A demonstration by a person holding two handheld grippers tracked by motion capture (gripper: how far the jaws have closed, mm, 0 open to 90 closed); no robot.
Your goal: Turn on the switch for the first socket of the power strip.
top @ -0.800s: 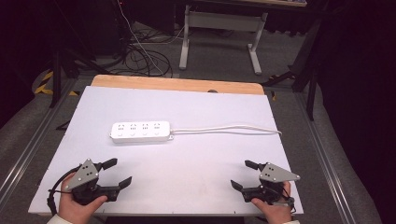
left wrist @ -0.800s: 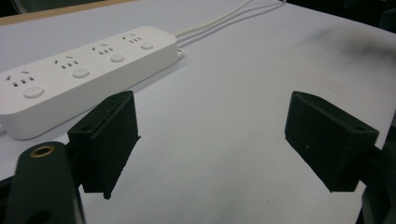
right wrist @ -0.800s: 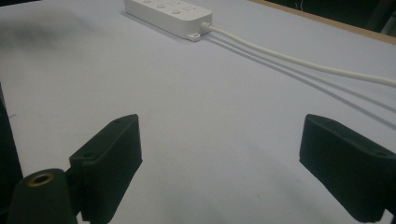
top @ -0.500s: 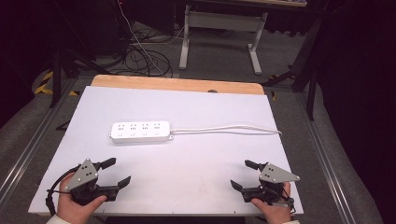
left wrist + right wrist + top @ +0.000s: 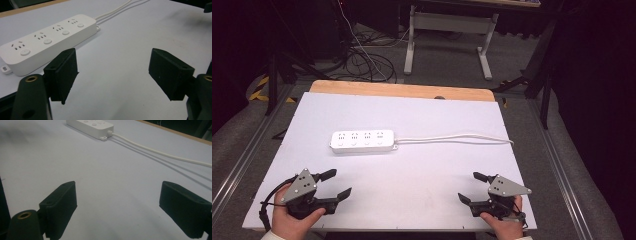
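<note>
Strip hasn't budged on the table; left gripper and right gripper sit where they were, jaws apart, nothing between.

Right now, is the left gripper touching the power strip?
Apart: the high view shows bare table between the left gripper and the power strip.
</note>
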